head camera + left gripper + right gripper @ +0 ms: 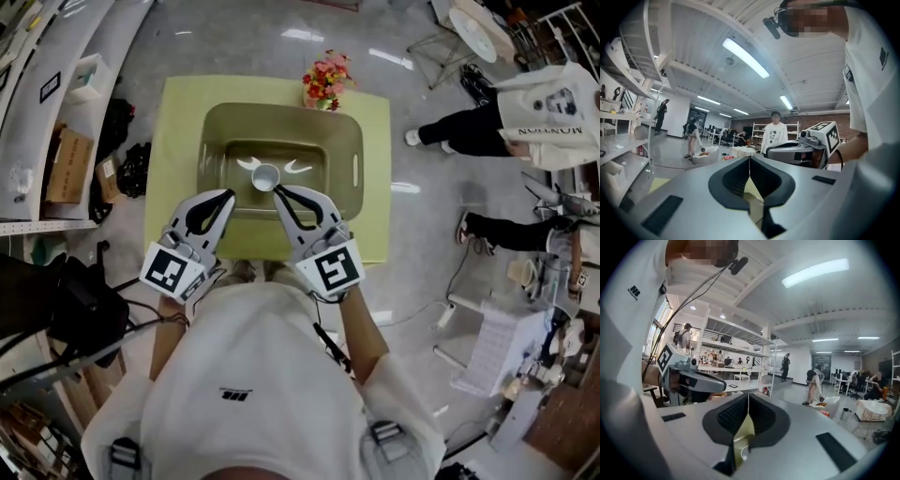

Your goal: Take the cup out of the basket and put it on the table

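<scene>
A small steel cup (265, 176) stands upright on the floor of an olive see-through basket (352, 141), seen in the head view. The basket sits on a yellow-green table (178, 112). My right gripper (277, 190) hovers over the basket's near side, its tip just beside the cup, jaws shut and empty. My left gripper (229, 194) is held a little to the cup's left, also shut with nothing in it. In the left gripper view the jaws (749, 161) meet in a closed line; the right gripper view shows the same (748, 398). Both cameras point up into the room.
A pot of red and yellow flowers (325, 82) stands at the table's far edge behind the basket. Shelving (37, 103) and black bags (127, 159) lie to the left. A person's legs (469, 131) and cluttered gear (525, 347) are at the right.
</scene>
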The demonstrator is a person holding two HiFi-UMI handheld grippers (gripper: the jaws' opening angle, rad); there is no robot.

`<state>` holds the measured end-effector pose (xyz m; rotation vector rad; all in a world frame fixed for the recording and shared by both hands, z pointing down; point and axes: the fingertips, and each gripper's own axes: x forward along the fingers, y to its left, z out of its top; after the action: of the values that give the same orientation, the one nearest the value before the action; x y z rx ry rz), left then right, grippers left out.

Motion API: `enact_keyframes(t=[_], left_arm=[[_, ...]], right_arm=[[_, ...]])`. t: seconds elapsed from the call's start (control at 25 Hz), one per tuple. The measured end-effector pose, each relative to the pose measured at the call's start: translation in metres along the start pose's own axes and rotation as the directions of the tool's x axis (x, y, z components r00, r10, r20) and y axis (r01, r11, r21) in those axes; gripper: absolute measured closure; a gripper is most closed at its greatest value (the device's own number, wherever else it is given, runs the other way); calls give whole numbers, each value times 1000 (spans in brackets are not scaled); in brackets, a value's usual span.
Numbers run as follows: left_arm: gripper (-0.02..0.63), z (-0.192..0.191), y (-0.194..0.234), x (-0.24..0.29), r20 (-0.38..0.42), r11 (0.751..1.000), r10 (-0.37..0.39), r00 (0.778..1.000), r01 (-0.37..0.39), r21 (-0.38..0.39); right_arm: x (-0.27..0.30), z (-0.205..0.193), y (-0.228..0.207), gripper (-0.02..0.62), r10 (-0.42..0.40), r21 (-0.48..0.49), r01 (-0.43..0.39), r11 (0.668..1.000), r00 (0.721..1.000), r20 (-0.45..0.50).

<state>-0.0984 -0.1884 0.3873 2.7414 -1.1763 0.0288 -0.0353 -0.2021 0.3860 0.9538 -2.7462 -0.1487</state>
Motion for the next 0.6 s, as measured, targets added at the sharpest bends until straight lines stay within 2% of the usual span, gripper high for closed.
enact_keyframes(t=[0.16, 0.36, 0.48, 0.6], left_arm=[[594, -2, 2, 10, -11, 1000, 27, 1000, -27, -1], [594, -4, 6, 23, -23, 999, 51, 998, -51, -2], [594, -6, 9, 30, -35, 998, 64, 997, -64, 0], [594, -8, 12, 35, -43, 997, 77, 996, -77, -3]], right_arm=[[7, -9, -14, 585, 52, -9, -53, 999, 997, -51], [21, -25, -25, 584, 135, -57, -144, 988, 981, -137], [32, -34, -25, 576, 203, -76, -219, 973, 963, -176], [44, -49, -24, 535, 278, -90, -302, 949, 936, -214]])
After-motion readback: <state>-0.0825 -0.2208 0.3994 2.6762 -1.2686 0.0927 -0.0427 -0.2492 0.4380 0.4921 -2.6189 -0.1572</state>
